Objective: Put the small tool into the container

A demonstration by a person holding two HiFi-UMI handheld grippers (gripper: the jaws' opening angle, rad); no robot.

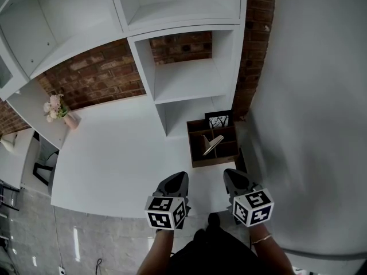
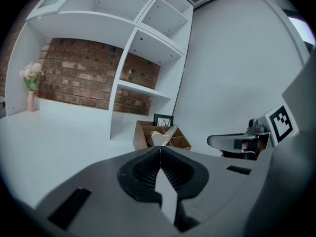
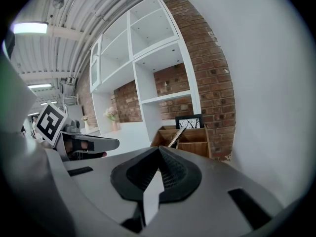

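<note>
**Head view: both pairs of jaws closed and empty**

We hold the left gripper [image 1: 178, 178] and the right gripper [image 1: 232, 176] side by side over the near edge of the white desk [image 1: 114, 159], each pinched together on nothing. Ahead of the right one stands the wooden container [image 1: 215, 162], with the small tool [image 1: 213, 144] leaning tilted inside it. A framed picture [image 1: 218, 120], white shelves [image 1: 183, 79] and a brick wall [image 1: 92, 80] back it. A flower vase [image 1: 59, 110] stands far left.

Grey left gripper [image 1: 179, 177] and right gripper [image 1: 231, 175]: black ribbed pads [image 2: 174, 174], black-and-white marker cubes [image 1: 166, 212]. Thin bracelet [image 1: 262, 240] on right wrist.
</note>
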